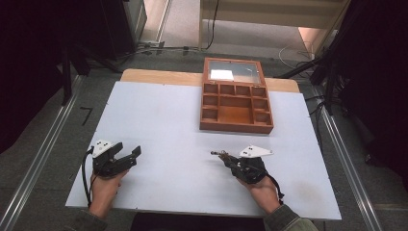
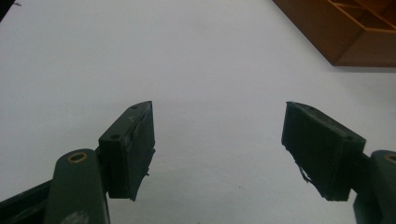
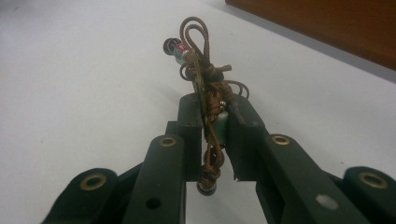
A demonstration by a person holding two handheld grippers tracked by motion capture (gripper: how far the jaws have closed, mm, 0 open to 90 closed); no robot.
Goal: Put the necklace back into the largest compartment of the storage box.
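Left gripper [image 1: 126, 155]: near left on the white table [image 1: 159, 125], jaws spread wide, nothing between them.
Right gripper [image 1: 226, 157]: near right, clenched on a knotted brown cord bracelet [image 3: 205, 88] with beads.
Risk: the loose loops beyond the jaws could snag on a divider, or the cord could slip out of the thin grip.
Wooden box [image 1: 235, 108]: far right of centre, lid up, compartments look empty.

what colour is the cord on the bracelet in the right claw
Brown, with a green bead, clearest in the right gripper view: bracelet in the right claw.
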